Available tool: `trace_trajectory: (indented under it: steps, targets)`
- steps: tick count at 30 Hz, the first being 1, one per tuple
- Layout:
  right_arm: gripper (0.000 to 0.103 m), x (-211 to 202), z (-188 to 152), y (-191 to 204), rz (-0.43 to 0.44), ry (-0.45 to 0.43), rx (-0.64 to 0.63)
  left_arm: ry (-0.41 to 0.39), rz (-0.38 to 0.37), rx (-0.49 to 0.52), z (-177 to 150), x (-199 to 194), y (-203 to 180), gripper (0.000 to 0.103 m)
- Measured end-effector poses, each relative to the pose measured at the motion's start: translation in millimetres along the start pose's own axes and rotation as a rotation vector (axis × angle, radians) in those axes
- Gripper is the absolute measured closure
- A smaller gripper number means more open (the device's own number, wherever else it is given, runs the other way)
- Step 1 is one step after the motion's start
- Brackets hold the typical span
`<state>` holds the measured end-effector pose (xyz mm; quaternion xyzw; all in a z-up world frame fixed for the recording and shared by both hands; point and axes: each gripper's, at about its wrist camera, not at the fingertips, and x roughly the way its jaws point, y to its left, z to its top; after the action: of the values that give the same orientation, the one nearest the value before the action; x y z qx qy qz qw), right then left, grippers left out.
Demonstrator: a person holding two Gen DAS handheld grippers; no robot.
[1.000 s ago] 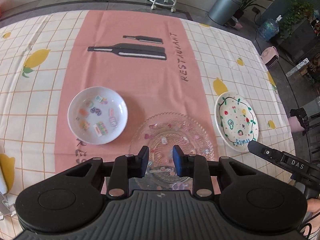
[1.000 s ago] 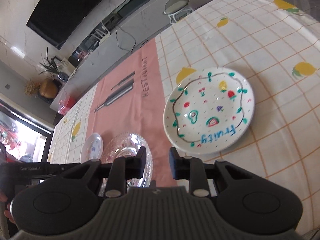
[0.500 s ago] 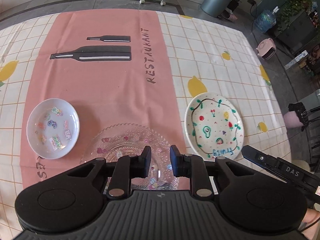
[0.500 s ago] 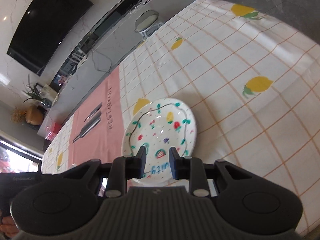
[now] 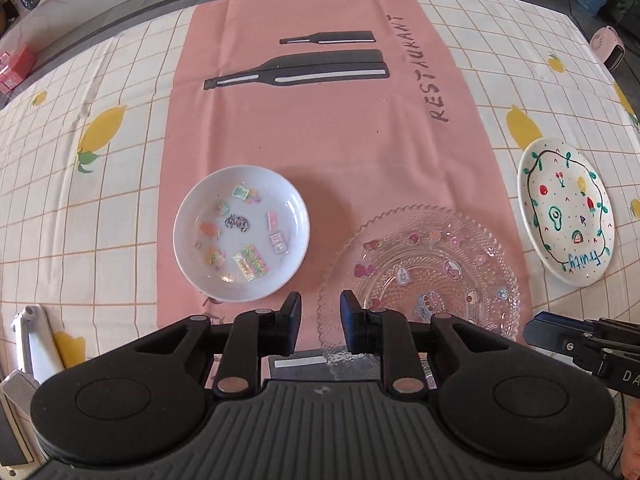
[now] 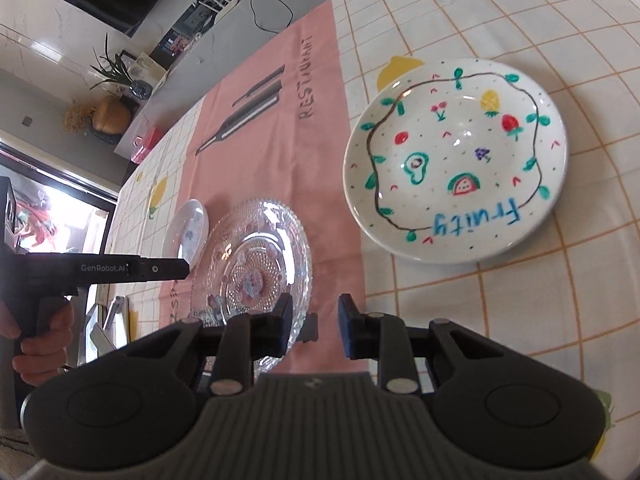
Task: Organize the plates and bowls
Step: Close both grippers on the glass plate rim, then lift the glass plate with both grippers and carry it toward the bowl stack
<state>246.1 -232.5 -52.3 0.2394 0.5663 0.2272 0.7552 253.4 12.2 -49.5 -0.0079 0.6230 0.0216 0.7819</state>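
Both grippers, the left gripper (image 5: pixel 320 312) and the right gripper (image 6: pixel 312 316), stand narrow and empty. On the desk (image 5: pixel 100 208) the glass plate (image 5: pixel 424 268) lies between the sticker bowl (image 5: pixel 240 234) and the fruit plate (image 6: pixel 456 160). I think the pads should take one rim squarely and lift it level.

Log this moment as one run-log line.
left gripper: open, empty, over glass plate rim | right gripper: open, empty | fruit plate, small dish: untouched

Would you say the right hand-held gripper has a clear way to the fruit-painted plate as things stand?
Probably yes. The right hand-held gripper hangs with open, empty jaws just short of the fruit-painted plate, with only bare tablecloth between them. The glass plate lies off to the side.
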Motion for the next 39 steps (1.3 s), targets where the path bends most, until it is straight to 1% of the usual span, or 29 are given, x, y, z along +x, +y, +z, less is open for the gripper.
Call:
trace_trajectory:
  steps: [2,5,6,10,12,15,16,20,23,26,29,33,39]
  targets:
    - [0.079,5,0,1,-0.007,0.017,-0.004,0.017,-0.027,-0.026,-2,5,7,0.077]
    - [0.080,13,1,4,0.001,0.037,-0.012,0.022,-0.076,-0.059,-3,8,15,0.085]
    - [0.084,16,0,2,0.012,0.044,-0.014,0.023,-0.084,-0.063,-4,8,16,0.086]
    - [0.089,23,2,2,0.049,0.060,0.000,0.032,-0.100,-0.085,-5,12,20,0.087]
    - [0.091,27,5,2,0.054,0.058,0.000,0.040,-0.123,-0.103,-5,14,22,0.087]
    - [0.092,28,5,1,0.060,0.055,0.013,0.058,-0.171,-0.153,-6,19,25,0.087]
    - [0.092,29,5,0,0.065,0.053,0.026,0.063,-0.186,-0.168,-6,21,25,0.085]
    - [0.092,29,4,-4,0.080,0.049,0.053,0.052,-0.183,-0.185,-7,21,24,0.084]
    - [0.092,27,3,-3,0.067,0.036,0.050,0.091,-0.194,-0.227,-8,21,25,0.086]
    - [0.092,18,2,-2,0.019,0.002,0.035,0.083,-0.196,-0.193,-12,16,19,0.087]
    - [0.092,13,2,-4,0.035,-0.004,0.060,0.068,-0.185,-0.189,-15,10,16,0.087]
    - [0.092,1,-2,-5,0.055,-0.021,0.060,0.064,-0.200,-0.191,-19,3,16,0.087]
    - [0.092,-12,-13,-6,0.051,-0.035,0.048,0.042,-0.202,-0.132,-28,-15,7,0.087]
